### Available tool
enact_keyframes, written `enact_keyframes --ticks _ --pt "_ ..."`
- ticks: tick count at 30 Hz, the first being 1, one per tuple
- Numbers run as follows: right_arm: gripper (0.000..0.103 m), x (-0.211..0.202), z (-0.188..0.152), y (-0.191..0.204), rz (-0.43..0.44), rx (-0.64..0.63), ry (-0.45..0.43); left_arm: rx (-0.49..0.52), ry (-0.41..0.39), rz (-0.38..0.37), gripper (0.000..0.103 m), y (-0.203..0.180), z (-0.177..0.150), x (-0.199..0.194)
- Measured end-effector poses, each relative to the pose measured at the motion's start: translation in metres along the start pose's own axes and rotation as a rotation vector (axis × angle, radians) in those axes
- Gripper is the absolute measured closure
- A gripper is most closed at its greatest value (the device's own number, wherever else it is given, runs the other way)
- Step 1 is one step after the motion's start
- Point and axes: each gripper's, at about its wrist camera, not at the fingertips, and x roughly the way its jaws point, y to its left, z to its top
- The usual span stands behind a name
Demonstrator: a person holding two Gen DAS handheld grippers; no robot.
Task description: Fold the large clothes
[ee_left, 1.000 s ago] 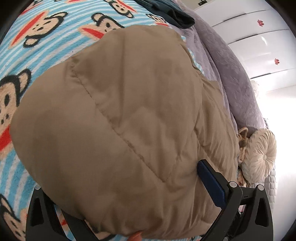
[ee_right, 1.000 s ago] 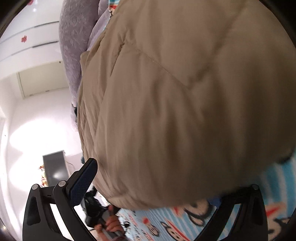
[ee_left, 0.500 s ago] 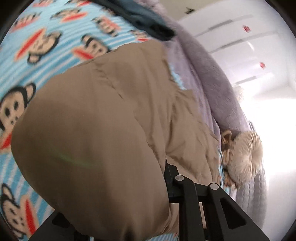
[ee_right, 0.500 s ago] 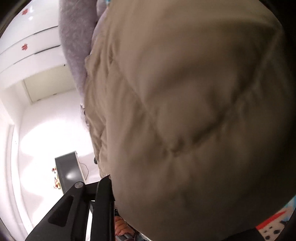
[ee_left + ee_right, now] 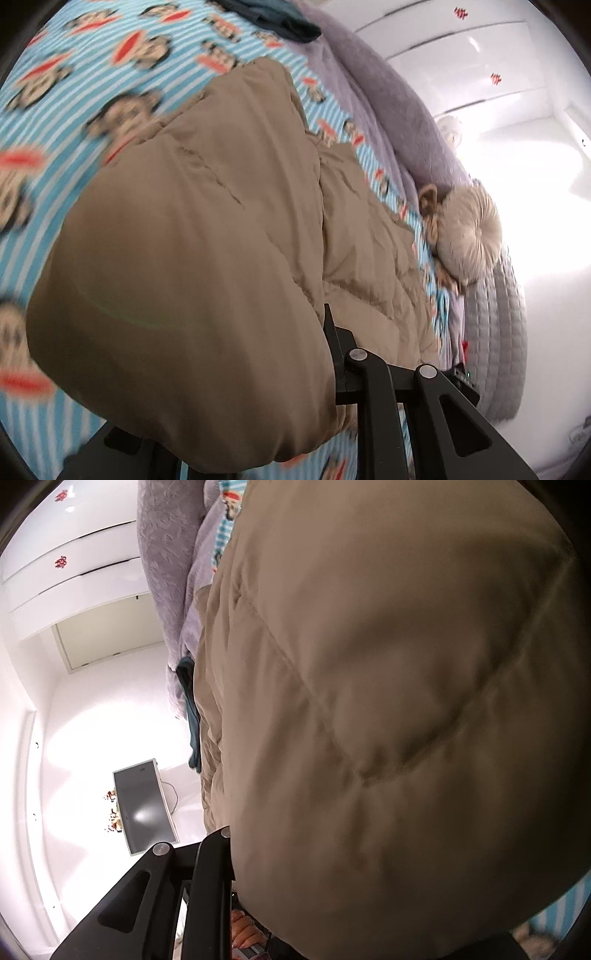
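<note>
A tan quilted puffer coat [image 5: 207, 229] lies on the bed's blue striped monkey-print sheet [image 5: 92, 74]. My left gripper [image 5: 314, 369] is shut on a thick fold of the coat, which bulges over the jaws; only the right finger [image 5: 369, 387] shows. The coat also fills the right wrist view [image 5: 388, 720]. My right gripper [image 5: 236, 871] is shut on the coat's edge and lifts it; its left finger [image 5: 207, 878] shows, the other is hidden under the fabric.
A grey plush blanket [image 5: 391, 103] and a round beige cushion [image 5: 469, 236] lie along the bed's far side. A dark teal garment [image 5: 280, 18] lies at the head end. White wardrobe doors [image 5: 66, 579] and a monitor [image 5: 144, 805] stand beyond.
Both grippers went from open around the coat to shut on it. The coat's fold has been lifted and carried over, and both views have swung.
</note>
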Motion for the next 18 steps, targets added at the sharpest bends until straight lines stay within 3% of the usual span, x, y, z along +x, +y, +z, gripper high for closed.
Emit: enact_keyframes --ticks 8,13,16,18 --pt "0.077 -0.023 -0.060 -0.041 -0.085 0.061 0.030 0.030 0.111 0.103 0.080 0.033 -0.062 -0.025" --pt "0.063 -0.018 -0.047 -0.045 -0.148 0.075 0.033 0.022 0.135 0.170 0.077 0.041 -0.071 -0.017" --pt "0.054 -0.019 -0.046 -0.038 -0.192 0.084 0.036 0.031 0.140 0.255 0.052 0.035 -0.071 -0.023" --pt "0.046 -0.024 -0.051 -0.035 -0.218 0.081 0.031 0.045 0.138 0.296 0.049 0.032 -0.070 -0.030"
